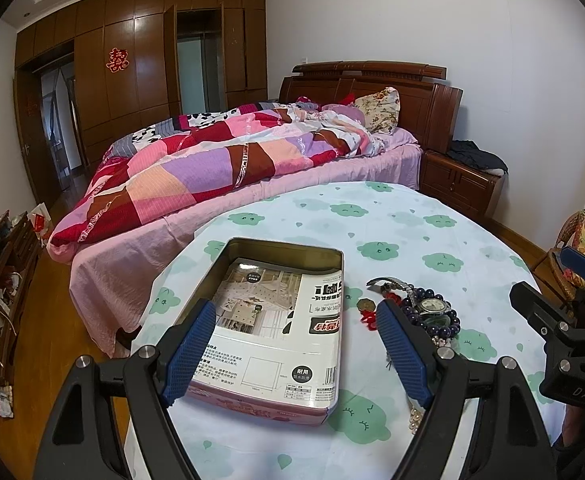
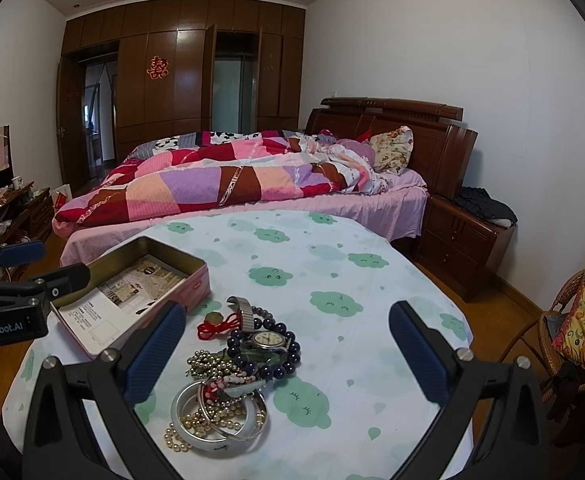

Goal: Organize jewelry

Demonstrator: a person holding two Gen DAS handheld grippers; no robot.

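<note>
Both claws hang above the table with jaws spread wide and nothing between them: the left claw (image 1: 296, 344) sits over the near end of the open tin (image 1: 272, 320), the right claw (image 2: 288, 344) over the heap of jewelry (image 2: 232, 376).

The jewelry lies on the cloud-print tablecloth (image 2: 332, 264) just beside the tin, none of it inside yet. It is 1 tangled pile: a watch (image 2: 266, 338) ringed by a dark bead bracelet (image 2: 276, 364), a red cord (image 2: 216, 326) with a coin-like charm, a string of small metal beads (image 2: 208, 362), and 2 or more bangles (image 2: 196, 428) lying over a pearl strand (image 2: 176, 440).

Biggest risk, I judge, is the tangle. Closing on one piece would likely drag its neighbours along, and a trailing strand could drop off short of the tin or slide off the table edge. Smooth round bangles may also squirt out of the ribbed pads. A printed leaflet (image 1: 276, 320) lines the tin, so pieces may slide on it.
</note>
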